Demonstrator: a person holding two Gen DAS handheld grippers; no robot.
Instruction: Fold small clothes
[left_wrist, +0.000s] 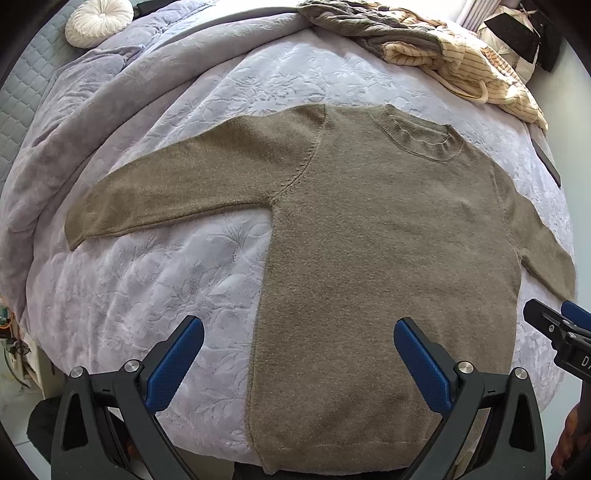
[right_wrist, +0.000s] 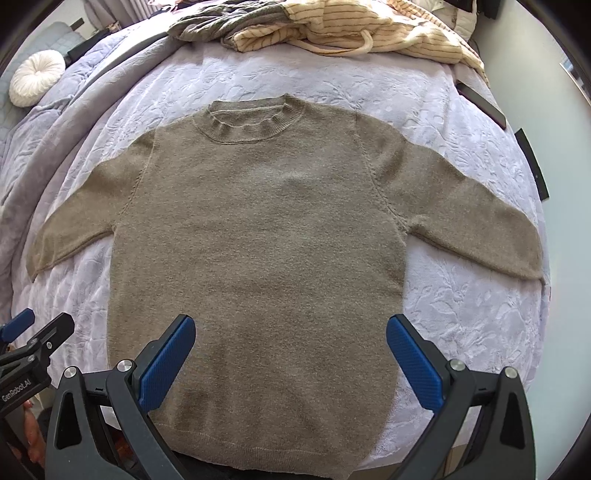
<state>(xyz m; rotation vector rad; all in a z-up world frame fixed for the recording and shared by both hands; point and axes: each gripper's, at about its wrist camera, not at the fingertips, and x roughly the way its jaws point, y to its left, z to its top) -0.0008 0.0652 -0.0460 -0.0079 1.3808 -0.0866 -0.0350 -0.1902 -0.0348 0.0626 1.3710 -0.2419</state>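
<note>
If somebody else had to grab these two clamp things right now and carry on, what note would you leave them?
Left gripper: open, holding nothing, hovering over the lower left part of the sweater.
Right gripper: open, holding nothing, hovering over the sweater's lower middle.
Olive-brown knit sweater: spread flat on the lavender bedspread, neckline away from you, both sleeves stretched out to the sides, hem at the near edge.
Done: it is laid out and smoothed. No fold made yet.
Left: all the folding, probably sleeves in first, then the body.
A pile of other clothes waits at the far end of the bed.
</note>
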